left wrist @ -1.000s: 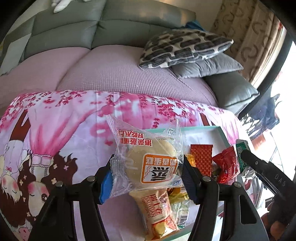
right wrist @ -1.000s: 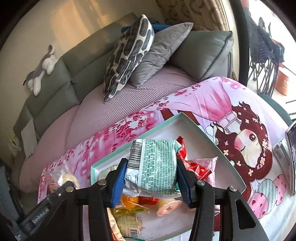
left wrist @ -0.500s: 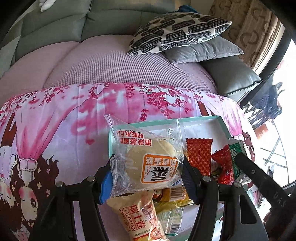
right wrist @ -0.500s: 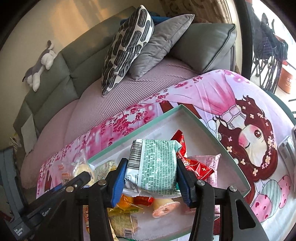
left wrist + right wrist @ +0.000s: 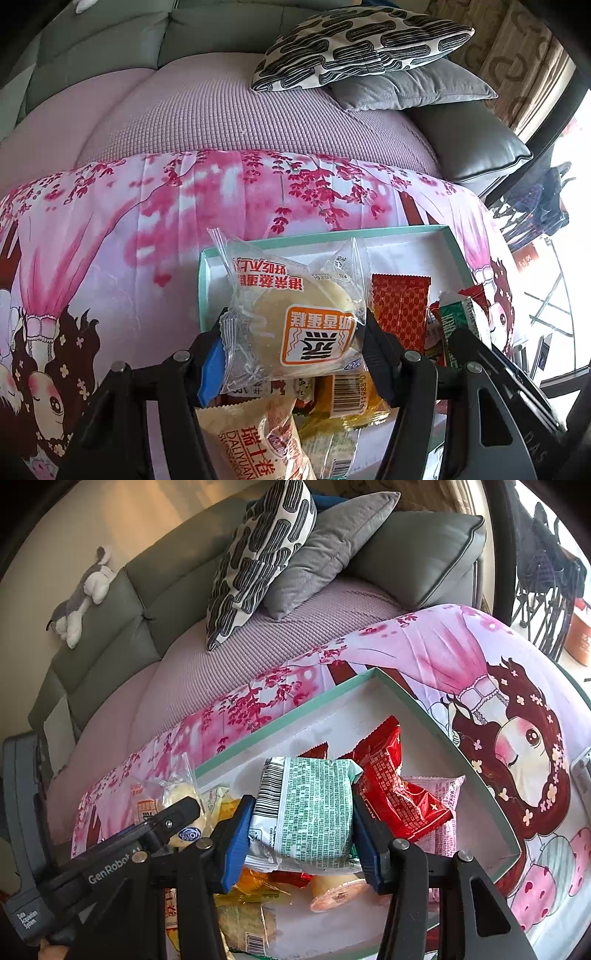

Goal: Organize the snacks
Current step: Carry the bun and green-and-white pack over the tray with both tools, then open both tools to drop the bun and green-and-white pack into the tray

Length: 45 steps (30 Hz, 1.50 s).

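Up close, the left gripper pinches a clear-wrapped round cake between its pads, holding it over the left end of a shallow mint-rimmed tray. Beside it the right gripper is clamped on a green-and-white printed packet, barcode side to the left, above the middle of the same tray. Under the two held items the tray's near part is piled with snacks: a beige bread bag, an orange wrapper with a barcode, a small sealed jelly cup. Further in lie a flat red patterned sachet, a crumpled red bag and a pale pink pack towards the right edge; the far right corner shows bare white floor. The tray sits on a pink cartoon-print cloth with cherry blossom. Beyond its far edge runs a sofa with a mauve textured cover, a black-and-white patterned cushion stacked on a grey one, and a stuffed toy on the backrest.
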{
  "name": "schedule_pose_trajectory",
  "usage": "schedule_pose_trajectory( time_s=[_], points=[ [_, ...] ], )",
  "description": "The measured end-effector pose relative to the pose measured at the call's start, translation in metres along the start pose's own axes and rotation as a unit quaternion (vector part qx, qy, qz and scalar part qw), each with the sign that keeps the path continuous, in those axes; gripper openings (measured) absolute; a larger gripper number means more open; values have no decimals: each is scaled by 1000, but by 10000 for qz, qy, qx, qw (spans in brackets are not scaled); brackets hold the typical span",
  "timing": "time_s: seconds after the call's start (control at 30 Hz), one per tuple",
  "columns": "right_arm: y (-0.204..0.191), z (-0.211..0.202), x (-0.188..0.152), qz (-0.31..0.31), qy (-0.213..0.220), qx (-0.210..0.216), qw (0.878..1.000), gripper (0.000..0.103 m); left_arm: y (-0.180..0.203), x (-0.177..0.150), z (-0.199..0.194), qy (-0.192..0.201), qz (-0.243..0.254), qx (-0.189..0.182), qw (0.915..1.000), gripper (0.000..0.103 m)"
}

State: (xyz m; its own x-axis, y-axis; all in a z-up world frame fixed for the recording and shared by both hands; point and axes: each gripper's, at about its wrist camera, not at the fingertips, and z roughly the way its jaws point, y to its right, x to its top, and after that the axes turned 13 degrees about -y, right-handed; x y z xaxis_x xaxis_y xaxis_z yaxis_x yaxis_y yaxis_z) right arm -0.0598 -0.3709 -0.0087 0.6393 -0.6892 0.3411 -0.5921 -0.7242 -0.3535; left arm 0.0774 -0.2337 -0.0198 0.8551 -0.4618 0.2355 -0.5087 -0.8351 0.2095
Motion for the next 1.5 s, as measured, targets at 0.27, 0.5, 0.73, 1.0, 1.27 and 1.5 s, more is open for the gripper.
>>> schedule_pose_trajectory(
  time_s=[0.27, 0.5, 0.73, 1.0, 1.27, 1.5],
  points=[
    [-5, 6, 0, -96, -72, -90, 9999, 54, 1, 7, 14, -170, -62, -133, 9997, 66],
    [-7, 19, -2, -120, -299, -192, 9993, 55, -2, 10, 16, -215, -159, -195, 9995, 69],
    [-3, 26, -2, -24, -443, -378, 9983, 55, -12, 11, 18, -330, -385, -310, 9982, 76],
    [-3, 29, -2, -14, -549, -483, 9973, 63, -14, 7, 11, -302, -366, -322, 9984, 93],
    [-4, 29, -3, -26, -574, -502, 9971, 67, -20, 6, 7, -266, -382, -322, 9984, 97],
    [-4, 26, -2, -16, -555, -455, 9974, 74, -22, 1, -13, -16, -380, -318, 9988, 99]
  ],
)
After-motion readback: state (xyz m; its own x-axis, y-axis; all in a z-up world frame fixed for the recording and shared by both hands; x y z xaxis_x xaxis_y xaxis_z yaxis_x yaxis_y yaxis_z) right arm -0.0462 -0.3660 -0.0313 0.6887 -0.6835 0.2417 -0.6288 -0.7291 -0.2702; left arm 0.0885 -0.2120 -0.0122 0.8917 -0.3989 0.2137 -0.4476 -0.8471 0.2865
